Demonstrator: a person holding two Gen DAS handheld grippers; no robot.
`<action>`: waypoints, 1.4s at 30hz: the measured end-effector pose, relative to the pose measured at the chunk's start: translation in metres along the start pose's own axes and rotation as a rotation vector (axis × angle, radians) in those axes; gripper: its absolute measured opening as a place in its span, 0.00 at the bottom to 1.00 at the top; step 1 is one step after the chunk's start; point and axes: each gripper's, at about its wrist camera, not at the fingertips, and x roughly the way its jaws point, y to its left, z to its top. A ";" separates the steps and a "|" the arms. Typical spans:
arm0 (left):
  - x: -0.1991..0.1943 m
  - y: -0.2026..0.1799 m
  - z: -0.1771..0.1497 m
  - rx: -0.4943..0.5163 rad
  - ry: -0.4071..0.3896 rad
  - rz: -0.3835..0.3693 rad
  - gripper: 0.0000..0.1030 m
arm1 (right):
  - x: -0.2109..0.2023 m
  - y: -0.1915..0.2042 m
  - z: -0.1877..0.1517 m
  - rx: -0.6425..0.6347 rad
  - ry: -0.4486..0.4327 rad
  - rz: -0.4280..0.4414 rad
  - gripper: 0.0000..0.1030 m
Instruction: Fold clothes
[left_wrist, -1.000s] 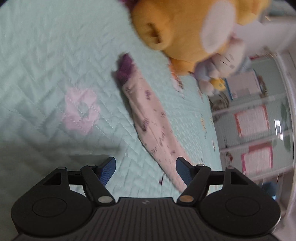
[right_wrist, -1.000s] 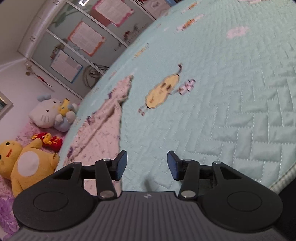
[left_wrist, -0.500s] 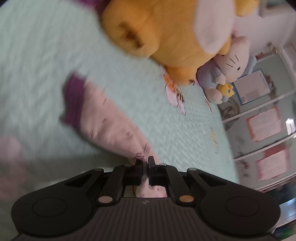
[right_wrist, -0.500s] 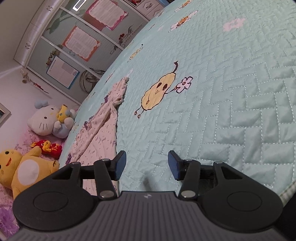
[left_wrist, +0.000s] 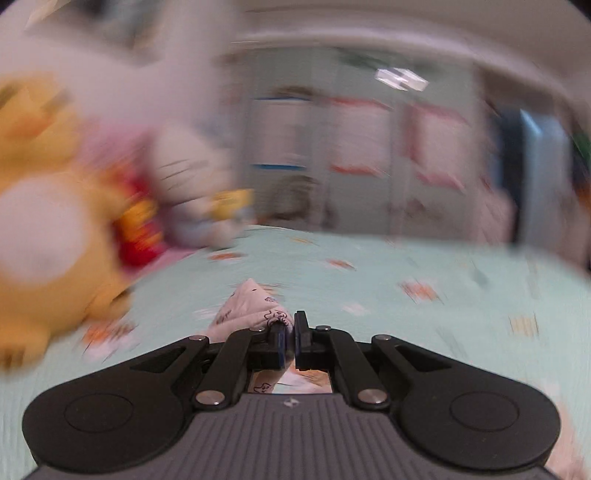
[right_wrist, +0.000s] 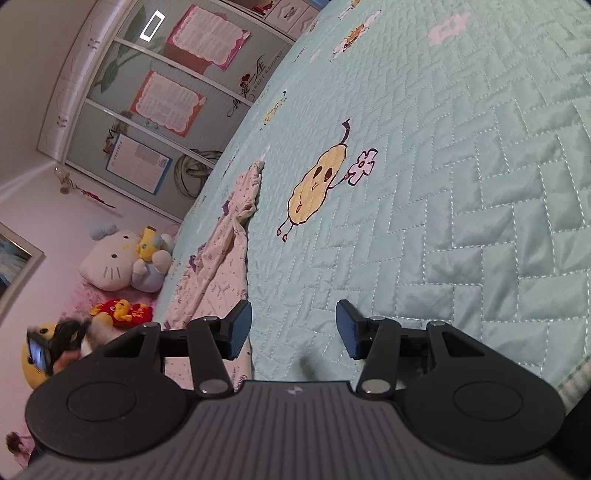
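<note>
A pale pink printed garment (right_wrist: 221, 269) lies stretched out on the mint quilted bedspread (right_wrist: 461, 184), left of the yellow cartoon print. My left gripper (left_wrist: 290, 332) is shut on a fold of that garment (left_wrist: 251, 302), which rises in a peak just ahead of the pinched pads; this view is heavily blurred. My right gripper (right_wrist: 291, 328) stands open above the quilt, with only quilt between its blue pads. The garment's near edge passes under its left finger (right_wrist: 236, 328). The left gripper's body (right_wrist: 55, 343) shows blurred at the far left of the right wrist view.
Plush toys crowd the head of the bed: a big yellow one (left_wrist: 40, 221), a white cat (right_wrist: 110, 262) and a small red-and-yellow one (right_wrist: 125, 312). A wardrobe with sliding doors (right_wrist: 159, 99) stands beyond the bed. The quilt's edge (right_wrist: 569, 384) runs at the lower right.
My left gripper closed on the pink garment, then rolled upright and swung up and away with the cloth pinched. The right gripper has hardly moved and stays open.
</note>
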 end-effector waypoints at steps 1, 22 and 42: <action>0.002 -0.032 0.002 0.095 0.003 -0.027 0.02 | -0.001 -0.001 0.001 0.010 0.002 0.007 0.50; -0.012 -0.251 -0.125 0.642 0.163 -0.223 0.56 | -0.016 -0.047 0.011 0.350 0.002 0.211 0.50; -0.039 -0.303 -0.170 1.249 -0.057 -0.191 0.81 | -0.015 -0.037 0.010 0.301 -0.002 0.169 0.50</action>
